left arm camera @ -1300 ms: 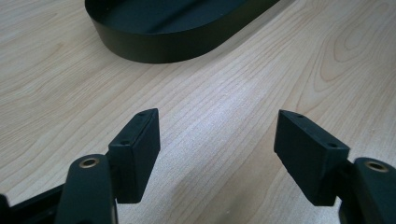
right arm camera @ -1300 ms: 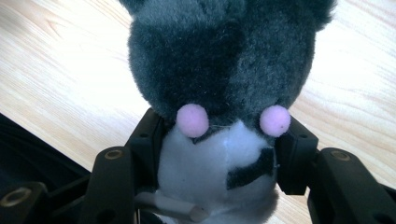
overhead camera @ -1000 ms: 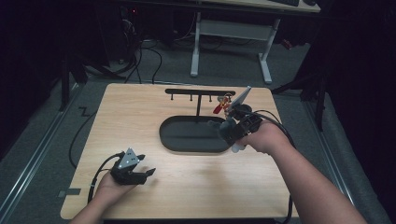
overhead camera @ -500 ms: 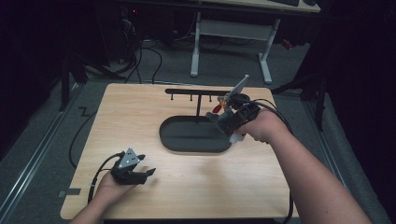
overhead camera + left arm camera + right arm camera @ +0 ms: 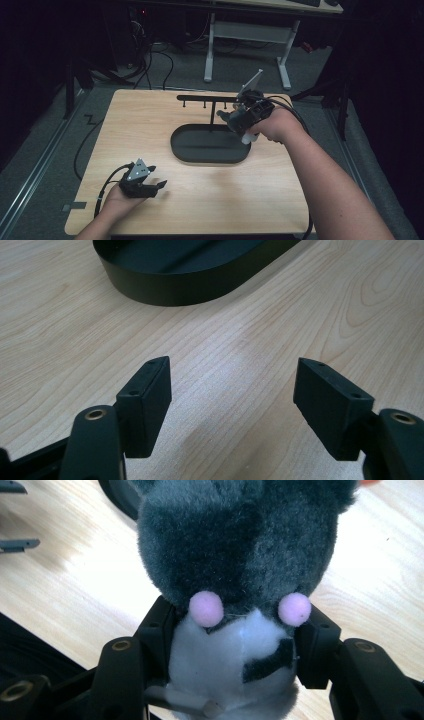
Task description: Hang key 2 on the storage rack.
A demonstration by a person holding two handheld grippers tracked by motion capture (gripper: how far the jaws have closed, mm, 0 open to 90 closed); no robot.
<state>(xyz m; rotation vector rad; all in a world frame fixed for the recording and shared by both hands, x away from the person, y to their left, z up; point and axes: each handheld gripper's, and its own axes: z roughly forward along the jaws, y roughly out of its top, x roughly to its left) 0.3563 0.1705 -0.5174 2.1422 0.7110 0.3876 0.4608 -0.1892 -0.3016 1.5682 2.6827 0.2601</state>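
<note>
Up close, right gripper (image 5: pixel 235 645) clamps plush toy (image 5: pixel 235 555)

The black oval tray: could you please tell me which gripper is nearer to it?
Right. The right gripper, shut on a grey plush toy, is raised just above the black oval tray at its far right end. The left gripper sits on the table in front of the tray, apart from it.

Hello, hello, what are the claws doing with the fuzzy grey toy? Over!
Right claw shut on the grey plush toy, up by the hook rack. Left claw open, empty, low over the table. Black tray under the toy; nothing blocking.
</note>
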